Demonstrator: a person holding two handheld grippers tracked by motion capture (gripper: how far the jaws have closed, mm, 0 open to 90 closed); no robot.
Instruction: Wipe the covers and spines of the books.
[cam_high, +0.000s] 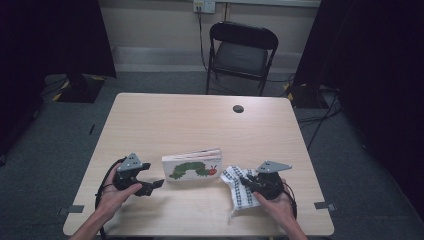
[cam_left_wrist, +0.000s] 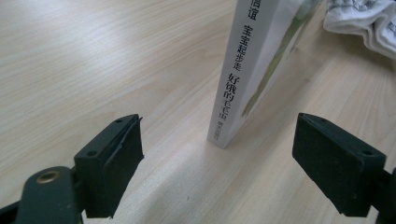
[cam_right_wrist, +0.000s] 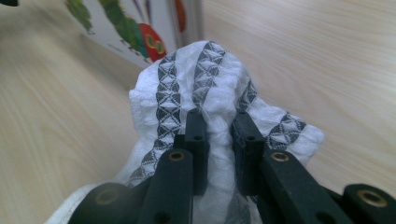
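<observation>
**Right clamped on cloth, left spread at book spine**

Right hand-held gripper (cam_high: 246, 181): I have it clenched on the white cloth (cam_high: 236, 187) with the dark triangle-pattern stripes. In the right gripper view the 2 jaws of the right hand-held gripper (cam_right_wrist: 219, 122) sit close together with a fold of the cloth (cam_right_wrist: 205, 84) pinched between them; fabric bulges over and past the tips. In the high view the cloth sits at the near right of the desk (cam_high: 200, 120), just right of the book, and its lower end trails toward the desk's near edge. I can't tell how much of it is lifted.

Left hand-held gripper (cam_high: 155, 185): released, gripping nothing. In the left gripper view the left hand-held gripper (cam_left_wrist: 217, 161) has its jaws spread wide, with bare desk (cam_left_wrist: 93, 60) between them. The book's spine (cam_left_wrist: 243, 74), white with printed Chinese characters, faces me just ahead of the gap, closer to the right-side pad, not touching either pad.

Book (cam_high: 192, 165): caterpillar picture on the cover, near the middle of the desk's front half, between the 2 hand-held grippers. In the right gripper view the book (cam_right_wrist: 135, 32) is just beyond the cloth; contact unclear.

Black folding chair (cam_high: 241, 52) stands beyond the far edge of the desk.
</observation>
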